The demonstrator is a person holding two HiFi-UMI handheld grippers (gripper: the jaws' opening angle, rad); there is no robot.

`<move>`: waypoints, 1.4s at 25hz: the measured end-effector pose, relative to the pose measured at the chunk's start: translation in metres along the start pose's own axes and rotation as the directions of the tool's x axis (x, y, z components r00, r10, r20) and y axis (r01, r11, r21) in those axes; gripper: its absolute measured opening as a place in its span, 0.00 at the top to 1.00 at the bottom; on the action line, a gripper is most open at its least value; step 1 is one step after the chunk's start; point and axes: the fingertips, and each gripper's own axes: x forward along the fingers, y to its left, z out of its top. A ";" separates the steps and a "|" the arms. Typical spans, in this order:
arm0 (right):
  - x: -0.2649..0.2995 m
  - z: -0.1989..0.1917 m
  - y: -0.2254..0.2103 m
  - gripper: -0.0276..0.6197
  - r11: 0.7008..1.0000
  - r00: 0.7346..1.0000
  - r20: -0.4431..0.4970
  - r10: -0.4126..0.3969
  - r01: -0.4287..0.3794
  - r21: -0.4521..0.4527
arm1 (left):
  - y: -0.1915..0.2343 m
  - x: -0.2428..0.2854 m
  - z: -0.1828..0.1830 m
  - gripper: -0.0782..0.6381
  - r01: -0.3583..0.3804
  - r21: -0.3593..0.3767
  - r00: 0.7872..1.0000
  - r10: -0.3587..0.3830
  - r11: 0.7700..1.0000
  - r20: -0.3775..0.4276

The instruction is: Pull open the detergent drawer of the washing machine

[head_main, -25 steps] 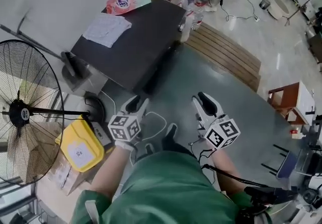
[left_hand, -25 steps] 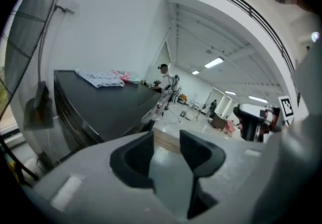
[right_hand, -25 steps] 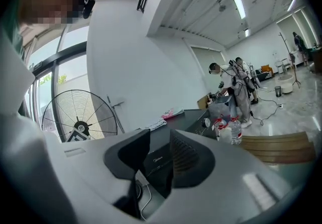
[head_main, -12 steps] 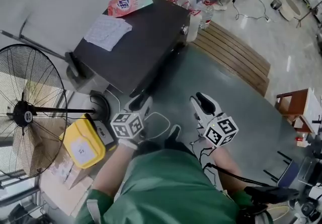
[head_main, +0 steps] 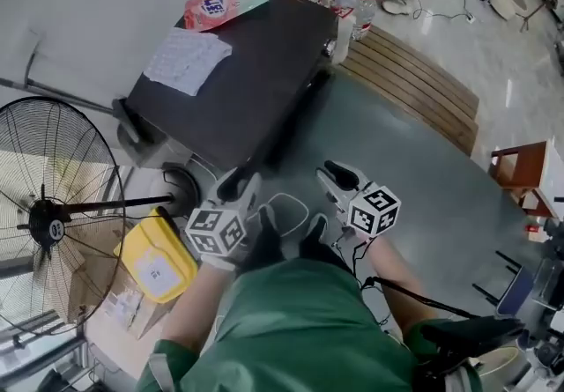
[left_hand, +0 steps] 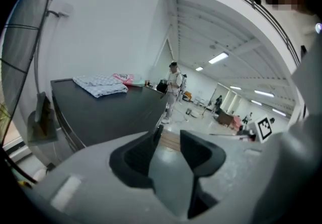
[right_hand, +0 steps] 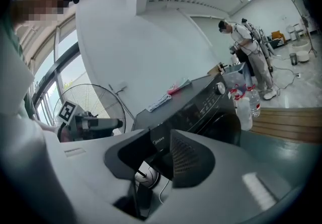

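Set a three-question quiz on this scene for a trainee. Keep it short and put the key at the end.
1. True or false: the left gripper is touching the washing machine.
2. What lies on the machine's top? A: a checked cloth and a pink packet. B: a kettle. C: a pair of shoes.
3. Fill in: the yellow container sits beside the large ___.

Key
1. False. It is held short of the machine with its jaws apart and empty. The right gripper is also empty.
2. A.
3. fan.
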 end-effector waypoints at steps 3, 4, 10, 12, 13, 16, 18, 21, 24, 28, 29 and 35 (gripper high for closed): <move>0.030 -0.031 -0.002 0.79 0.997 0.995 -0.076 0.065 -0.061 0.057 | 0.007 -0.002 0.011 0.66 0.034 0.057 0.999 -0.033 0.998 -0.018; 0.040 -0.041 -0.002 0.78 0.993 0.991 -0.097 0.091 -0.084 0.081 | 0.010 -0.003 0.015 0.66 0.043 0.079 0.999 -0.041 0.996 -0.023; 0.097 -0.076 0.003 0.62 0.954 0.956 -0.151 0.253 -0.220 0.204 | 0.020 -0.010 0.034 0.64 0.090 0.213 0.996 -0.084 0.973 -0.038; 0.112 -0.081 0.005 0.59 0.940 0.942 -0.160 0.296 -0.258 0.225 | 0.024 -0.014 0.035 0.64 0.094 0.243 0.995 -0.085 0.966 -0.048; 0.120 -0.083 0.007 0.58 0.932 0.933 -0.164 0.319 -0.278 0.235 | 0.027 -0.015 0.035 0.64 0.093 0.251 0.995 -0.083 0.963 -0.053; 0.141 -0.088 0.010 0.57 0.907 0.905 -0.186 0.383 -0.331 0.261 | 0.038 -0.018 0.033 0.64 0.083 0.254 0.995 -0.068 0.964 -0.068; 0.153 -0.093 0.010 0.57 0.894 0.885 -0.209 0.415 -0.355 0.274 | 0.046 -0.019 0.032 0.64 0.072 0.245 0.996 -0.055 0.967 -0.074; 0.169 -0.100 0.009 0.57 0.880 0.859 -0.244 0.449 -0.379 0.286 | 0.055 -0.021 0.029 0.64 0.057 0.235 0.996 -0.039 0.970 -0.083; 0.179 -0.107 0.013 0.57 0.870 0.838 -0.271 0.474 -0.399 0.288 | 0.062 -0.023 0.027 0.64 0.052 0.234 0.995 -0.031 0.971 -0.092; 0.183 -0.112 0.010 0.55 0.863 0.827 -0.281 0.487 -0.407 0.300 | 0.068 -0.025 0.023 0.64 0.047 0.230 0.994 -0.024 0.972 -0.103; 0.184 -0.112 0.010 0.54 0.862 0.825 -0.283 0.489 -0.408 0.302 | 0.069 -0.026 0.022 0.64 0.045 0.228 0.994 -0.022 0.973 -0.104; 0.192 -0.110 0.021 0.45 0.829 0.786 -0.284 0.550 -0.472 0.299 | 0.069 -0.029 0.017 0.64 0.036 0.225 0.993 -0.010 0.974 -0.117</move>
